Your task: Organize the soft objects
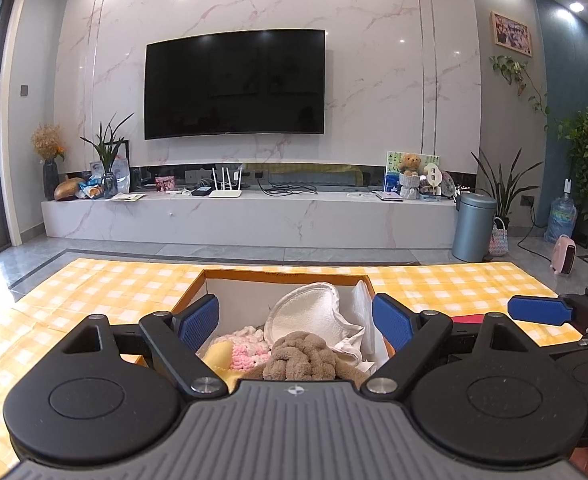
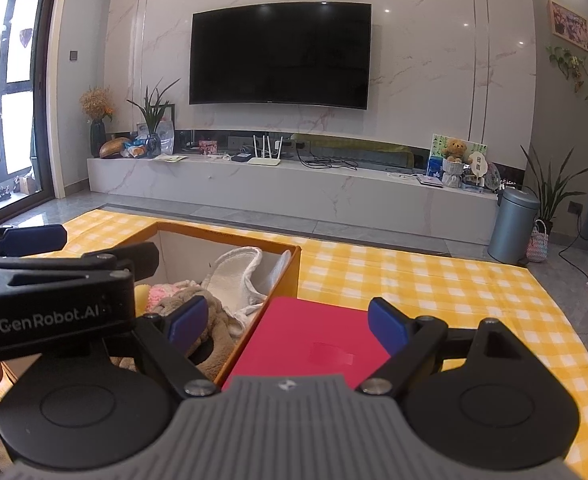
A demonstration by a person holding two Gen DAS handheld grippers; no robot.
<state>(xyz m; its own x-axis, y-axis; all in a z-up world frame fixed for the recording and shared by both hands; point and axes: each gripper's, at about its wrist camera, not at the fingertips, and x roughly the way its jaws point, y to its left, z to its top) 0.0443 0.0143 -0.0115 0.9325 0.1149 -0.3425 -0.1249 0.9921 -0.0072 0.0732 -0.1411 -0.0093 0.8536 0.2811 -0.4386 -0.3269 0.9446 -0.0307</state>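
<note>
An orange box (image 1: 285,274) (image 2: 289,276) stands on a table under a yellow checked cloth (image 1: 93,292) (image 2: 434,284). Inside lie a white padded piece (image 1: 310,312) (image 2: 233,276), a pink and white knit (image 1: 245,350) (image 2: 161,292), a brown plush bundle (image 1: 302,354) (image 2: 213,332) and something yellow (image 1: 219,354). My left gripper (image 1: 296,320) hovers open over the box with nothing between its blue pads. My right gripper (image 2: 287,324) is open above a red flat lid (image 2: 314,344) beside the box, holding nothing. One of its blue fingers (image 1: 538,310) shows at the right of the left wrist view.
Past the table are grey floor tiles, a long marble TV bench (image 1: 253,212) with a router and clutter, and a wall TV (image 1: 233,84). A blue-grey bin (image 1: 474,226) (image 2: 514,224) and plants stand at the right. A glass door (image 2: 9,92) is at the left.
</note>
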